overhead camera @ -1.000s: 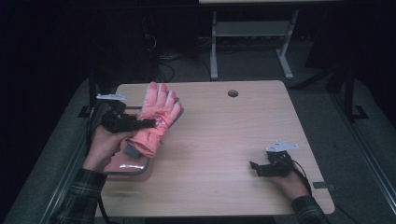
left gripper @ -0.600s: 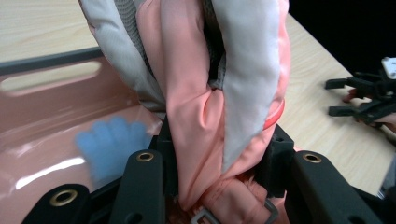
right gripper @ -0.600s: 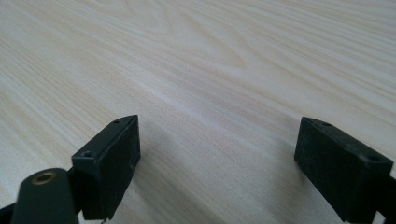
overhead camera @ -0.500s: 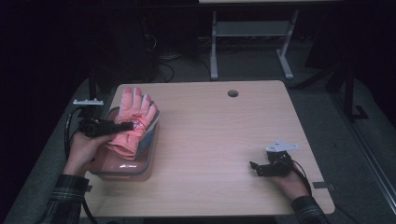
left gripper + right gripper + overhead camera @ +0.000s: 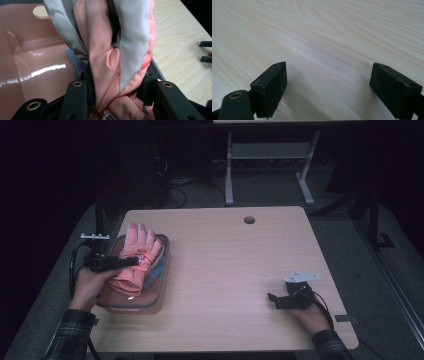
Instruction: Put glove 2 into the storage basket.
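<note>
Item: pink glove (image 5: 136, 260), held across its middle by the left gripper (image 5: 131, 262), jaws pinching the bunched fabric. Location: over the clear plastic bin (image 5: 161, 270) at the table's (image 5: 240, 270) left edge. Change: since a second ago the glove has come down and leftward and now lies partly inside the bin; judged close to release. Right gripper (image 5: 272, 301): jaws spread wide, nothing between them, resting near the right front corner, unmoved.
</note>
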Motion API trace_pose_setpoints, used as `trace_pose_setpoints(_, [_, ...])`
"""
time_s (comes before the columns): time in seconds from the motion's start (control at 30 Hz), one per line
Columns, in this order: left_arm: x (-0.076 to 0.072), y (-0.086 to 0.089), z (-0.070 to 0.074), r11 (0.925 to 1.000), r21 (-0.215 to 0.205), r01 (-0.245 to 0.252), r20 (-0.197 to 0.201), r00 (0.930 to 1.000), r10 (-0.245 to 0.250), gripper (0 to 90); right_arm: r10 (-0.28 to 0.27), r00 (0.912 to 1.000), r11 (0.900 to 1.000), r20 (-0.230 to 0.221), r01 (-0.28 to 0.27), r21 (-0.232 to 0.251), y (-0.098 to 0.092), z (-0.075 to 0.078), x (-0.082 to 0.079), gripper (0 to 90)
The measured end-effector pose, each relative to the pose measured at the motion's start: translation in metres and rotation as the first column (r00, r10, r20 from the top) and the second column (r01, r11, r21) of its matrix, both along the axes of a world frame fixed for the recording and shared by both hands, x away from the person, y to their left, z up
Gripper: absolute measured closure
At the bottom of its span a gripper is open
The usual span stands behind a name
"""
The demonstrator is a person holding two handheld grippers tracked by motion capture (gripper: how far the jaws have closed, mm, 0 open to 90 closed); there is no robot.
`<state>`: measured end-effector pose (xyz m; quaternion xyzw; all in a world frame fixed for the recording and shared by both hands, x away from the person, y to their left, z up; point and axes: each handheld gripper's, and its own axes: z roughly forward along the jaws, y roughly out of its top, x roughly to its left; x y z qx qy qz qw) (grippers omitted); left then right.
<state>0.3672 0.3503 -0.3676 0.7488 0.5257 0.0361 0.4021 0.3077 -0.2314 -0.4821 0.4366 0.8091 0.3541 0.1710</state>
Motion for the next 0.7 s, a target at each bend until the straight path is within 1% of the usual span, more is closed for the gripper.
trace_pose_setpoints(0.03, [0.0,-0.001,-0.002,1.0,-0.006,0.001,-0.007,1.0,-0.001,59.8,0.0,1.0,1.0,-0.001,0.0,0.0,0.0,0.0,0.0,14.1])
trace_pose_setpoints(0.1, [0.001,-0.003,-0.006,1.0,-0.002,0.009,-0.018,0.9998,-0.009,59.7,0.002,1.0,1.0,0.004,-0.002,-0.002,0.0,0.0,0.0,14.1])
trace_pose_setpoints(0.23, [0.004,-0.009,-0.015,0.9998,0.018,0.011,-0.05,0.9987,-0.01,59.4,0.001,1.0,1.0,0.003,-0.001,-0.002,0.0,0.0,0.0,14.1])
trace_pose_setpoints(0.37, [0.006,-0.011,-0.021,0.9996,0.026,0.012,-0.071,0.9974,-0.01,59.0,0.001,1.0,1.0,0.003,-0.001,-0.002,0.0,0.0,0.0,14.2])
trace_pose_setpoints(0.47, [0.009,-0.012,-0.028,0.9989,0.045,0.013,-0.089,0.996,-0.009,58.7,0.002,1.0,1.0,0.003,-0.002,-0.002,0.0,0.0,0.0,14.1])
trace_pose_setpoints(0.6, [0.011,-0.01,-0.036,0.9996,0.028,-0.001,-0.109,0.994,0.004,57.6,0.003,1.0,1.0,0.005,-0.003,-0.002,0.0,0.0,0.0,14.1])
trace_pose_setpoints(0.63, [0.011,-0.009,-0.037,0.9997,0.024,0.0,-0.109,0.994,0.003,57.2,0.002,1.0,1.0,0.005,-0.002,-0.002,0.0,0.0,0.0,14.2])
trace_pose_setpoints(0.7, [0.012,-0.008,-0.036,0.9997,0.026,0.002,-0.109,0.9941,0.001,53.5,0.003,1.0,1.0,0.004,-0.003,-0.002,0.0,0.0,0.0,14.2])
